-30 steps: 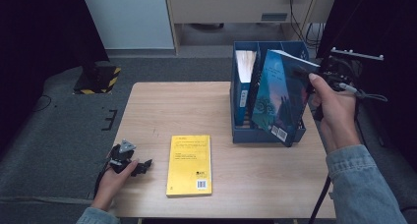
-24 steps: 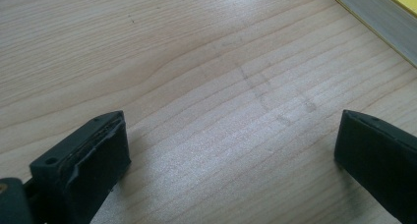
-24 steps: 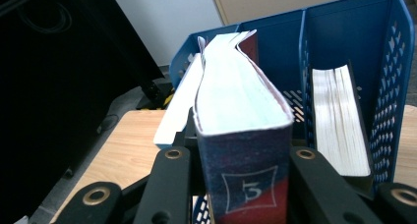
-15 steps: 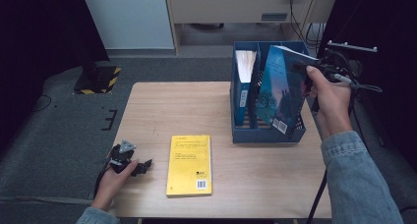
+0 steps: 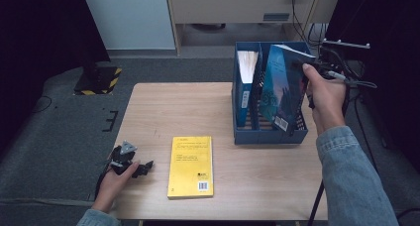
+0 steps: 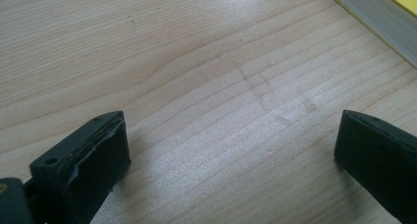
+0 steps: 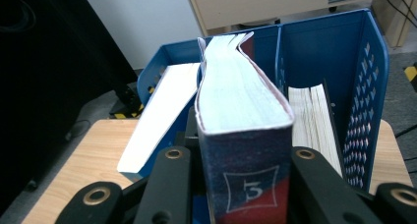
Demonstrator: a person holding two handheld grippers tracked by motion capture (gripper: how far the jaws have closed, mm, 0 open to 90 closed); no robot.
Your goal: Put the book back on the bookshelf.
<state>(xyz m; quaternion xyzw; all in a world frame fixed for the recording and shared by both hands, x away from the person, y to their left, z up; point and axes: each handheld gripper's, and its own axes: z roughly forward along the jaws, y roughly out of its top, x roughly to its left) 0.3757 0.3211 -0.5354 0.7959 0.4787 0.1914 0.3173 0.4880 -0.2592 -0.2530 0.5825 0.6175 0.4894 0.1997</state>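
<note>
In the high view, the blue file box (image 5: 270, 136) sits at the right of the desk (image 5: 163, 107), open side up, so books can be dropped in from above. The right gripper (image 5: 317, 72), at the upper right of the frame, is clamped on a dark blue book (image 5: 278, 89) that hangs tilted over the box's right compartment with its lower corner already down inside; this looks like the step of standing the book in the box. A white-paged book (image 5: 246, 80) already stands in the left compartment. A yellow book (image 5: 190, 166) lies flat at the lower middle, probably waiting for its turn. At the lower left, the left gripper (image 5: 131, 164) rests on the desk beside that yellow book, parked out of the way.

In the left gripper view, both jaws stand wide apart over bare wood with nothing between them, so the gripper is released. The yellow book's (image 6: 388, 15) page edge crosses the upper right corner.

In the right gripper view, the dark blue book (image 7: 243, 150) sits squeezed between the 2 jaws, spine towards the camera, a "5" printed on it. The grip at the spine end keeps the pages pointing into the box (image 7: 376, 76) beyond.
</note>
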